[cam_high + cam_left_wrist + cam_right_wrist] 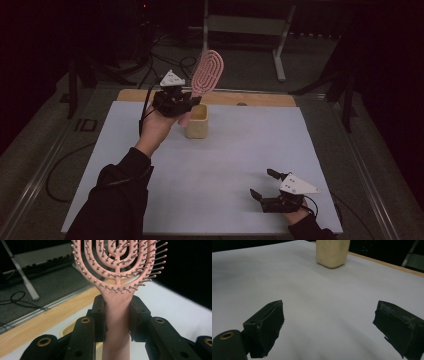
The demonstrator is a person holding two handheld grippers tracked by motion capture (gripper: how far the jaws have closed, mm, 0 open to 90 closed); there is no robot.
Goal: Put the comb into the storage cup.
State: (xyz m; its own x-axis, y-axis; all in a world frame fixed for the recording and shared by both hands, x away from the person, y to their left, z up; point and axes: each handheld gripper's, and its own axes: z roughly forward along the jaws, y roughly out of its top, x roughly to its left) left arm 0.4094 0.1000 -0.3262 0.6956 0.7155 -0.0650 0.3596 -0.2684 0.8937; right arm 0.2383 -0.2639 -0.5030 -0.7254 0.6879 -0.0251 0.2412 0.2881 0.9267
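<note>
One white sheet covers most of the counter (pixel 220 170), leaving a strip of pale wood bare along the far edge. The room around it is dark: grey floor, black cables looping on it behind the counter, and a light metal frame with a slanted leg standing farther back.

The left hand-held gripper (pixel 189 102) is raised above the far left part of the sheet, just beside a cream-coloured, rounded plastic cup (pixel 196 121) that stands upright on the sheet near the wooden strip. Its jaws are pinched on the handle of a pink plastic hairbrush with an oval, vented head (pixel 207 72). In the left gripper view the black pads press on both sides of the handle just below the head, and the ball-tipped bristles (pixel 117 270) face the camera. The brush stands nearly upright, its head tilted slightly to the right in the high view, above the cup and clear of it.

The right hand-held gripper (pixel 264 184) rests low at the near right corner of the sheet, well apart from the cup. Its jaws are spread wide with only bare white sheet between them; the right gripper view shows the cup (pixel 332 253) far ahead.
</note>
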